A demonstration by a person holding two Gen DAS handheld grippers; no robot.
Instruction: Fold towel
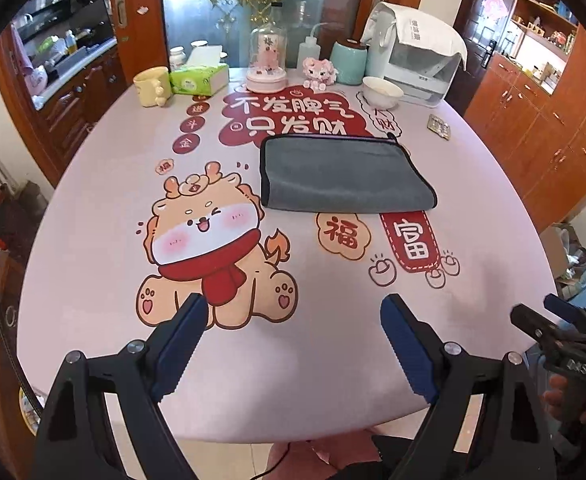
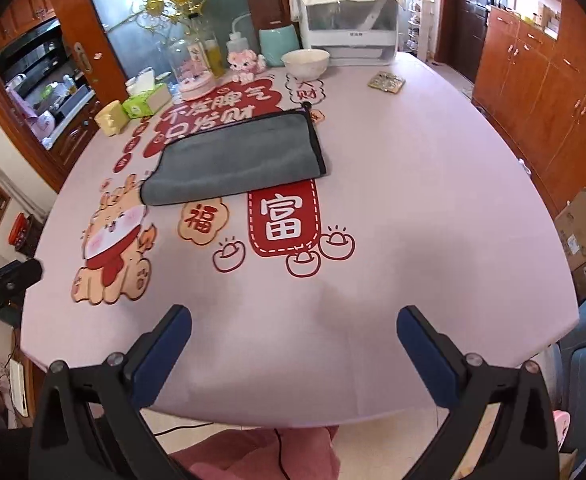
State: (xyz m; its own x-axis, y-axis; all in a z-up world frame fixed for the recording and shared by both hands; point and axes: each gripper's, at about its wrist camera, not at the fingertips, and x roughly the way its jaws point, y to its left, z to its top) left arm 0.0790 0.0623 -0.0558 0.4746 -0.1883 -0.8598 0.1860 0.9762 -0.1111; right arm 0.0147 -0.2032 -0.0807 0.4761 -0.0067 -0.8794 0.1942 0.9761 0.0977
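A grey towel (image 1: 343, 176) with dark edging lies folded flat in the middle of the pink table (image 1: 93, 200); it also shows in the right wrist view (image 2: 241, 160). My left gripper (image 1: 293, 308) is open and empty, held above the table's near edge, well short of the towel. My right gripper (image 2: 295, 318) is open and empty too, near the front edge. The right gripper shows at the right side of the left wrist view (image 1: 549, 320). The left gripper shows at the left edge of the right wrist view (image 2: 5, 284).
Along the far edge stand a yellow mug (image 1: 151, 86), a tissue box (image 1: 199, 78), a glass dome (image 1: 267, 60), a pink toy (image 1: 319, 72), a teal jar (image 1: 349, 60), a white bowl (image 1: 383, 92) and a white appliance (image 1: 417, 56). A small pack (image 1: 439, 126) lies at the right.
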